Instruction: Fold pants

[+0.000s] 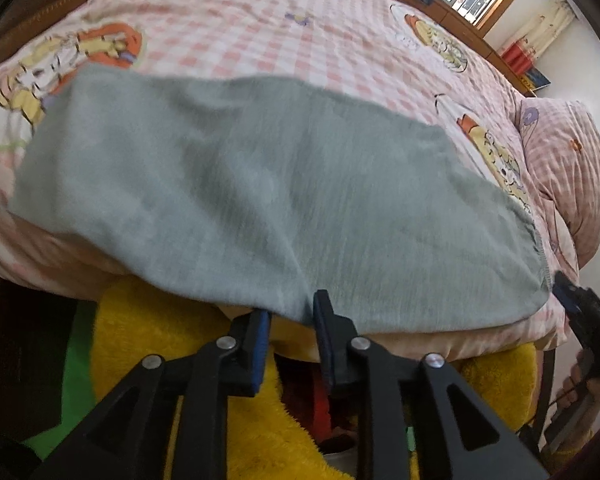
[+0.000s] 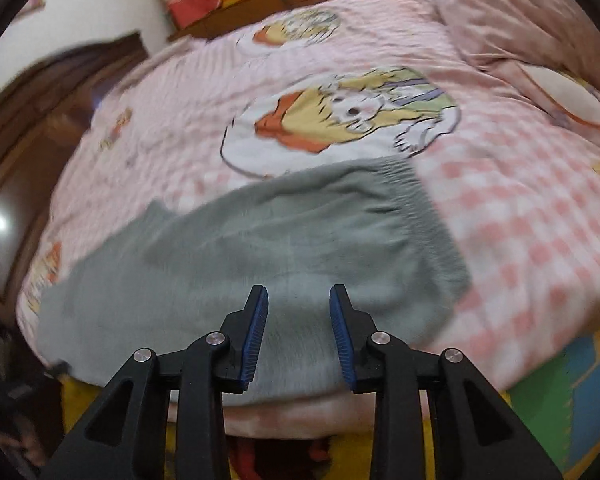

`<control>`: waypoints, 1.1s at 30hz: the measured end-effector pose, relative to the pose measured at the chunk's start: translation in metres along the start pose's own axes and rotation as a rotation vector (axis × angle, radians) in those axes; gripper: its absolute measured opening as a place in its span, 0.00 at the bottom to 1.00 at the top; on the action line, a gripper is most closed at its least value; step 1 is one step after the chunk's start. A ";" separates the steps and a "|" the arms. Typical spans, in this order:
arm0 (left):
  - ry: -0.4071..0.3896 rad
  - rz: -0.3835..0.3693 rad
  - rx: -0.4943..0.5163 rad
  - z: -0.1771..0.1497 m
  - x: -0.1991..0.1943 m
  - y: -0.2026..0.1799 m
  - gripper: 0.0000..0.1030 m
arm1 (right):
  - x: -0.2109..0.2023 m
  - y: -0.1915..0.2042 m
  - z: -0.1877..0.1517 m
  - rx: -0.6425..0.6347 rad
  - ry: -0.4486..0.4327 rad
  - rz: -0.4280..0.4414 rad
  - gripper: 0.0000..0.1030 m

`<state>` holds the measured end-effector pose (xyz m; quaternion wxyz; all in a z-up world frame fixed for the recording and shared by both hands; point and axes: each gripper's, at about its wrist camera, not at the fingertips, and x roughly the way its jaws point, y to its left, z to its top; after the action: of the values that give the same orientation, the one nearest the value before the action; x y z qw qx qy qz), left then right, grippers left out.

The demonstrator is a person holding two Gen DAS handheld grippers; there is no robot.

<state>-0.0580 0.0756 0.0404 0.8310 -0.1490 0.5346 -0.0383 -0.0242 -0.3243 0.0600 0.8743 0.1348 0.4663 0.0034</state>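
Observation:
Grey pants (image 1: 260,184) lie flat on a pink checked bed cover (image 1: 284,32), folded lengthwise, with the waistband at the right end (image 2: 428,208). My left gripper (image 1: 290,312) is open at the near edge of the pants, its fingers either side of the fabric hem where it hangs over the bed edge. My right gripper (image 2: 298,300) is open and empty, just above the near part of the pants (image 2: 260,248). The right gripper also shows at the right edge of the left wrist view (image 1: 572,300), by the waistband corner.
A pink checked pillow (image 1: 564,168) lies at the head of the bed. A yellow fluffy blanket (image 1: 148,340) and a green and blue mat (image 2: 572,380) lie below the near bed edge. Wooden furniture (image 1: 440,12) stands behind the bed.

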 end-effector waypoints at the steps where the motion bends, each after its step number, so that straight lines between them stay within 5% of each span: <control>1: -0.008 0.001 0.003 0.001 -0.004 0.001 0.26 | 0.008 -0.001 -0.002 -0.013 0.020 -0.037 0.32; 2: -0.018 0.004 0.005 0.001 -0.009 0.002 0.29 | 0.020 -0.006 -0.005 -0.020 0.063 -0.102 0.31; 9: -0.065 0.069 -0.045 0.006 -0.023 0.026 0.34 | 0.013 -0.011 -0.006 0.004 0.082 -0.073 0.30; 21: -0.225 0.195 -0.220 0.026 -0.054 0.115 0.35 | 0.026 0.081 -0.019 -0.136 0.157 0.080 0.30; 30: -0.252 0.100 -0.253 0.064 -0.024 0.133 0.37 | 0.030 0.105 -0.023 -0.178 0.176 0.088 0.30; 33: -0.235 0.119 -0.225 0.077 -0.008 0.126 0.35 | 0.033 0.106 -0.024 -0.180 0.180 0.083 0.30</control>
<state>-0.0041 0.2129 0.0407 0.8667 -0.2125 0.4425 0.0887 -0.0125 -0.2126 0.0461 0.8365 0.0740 0.5349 0.0937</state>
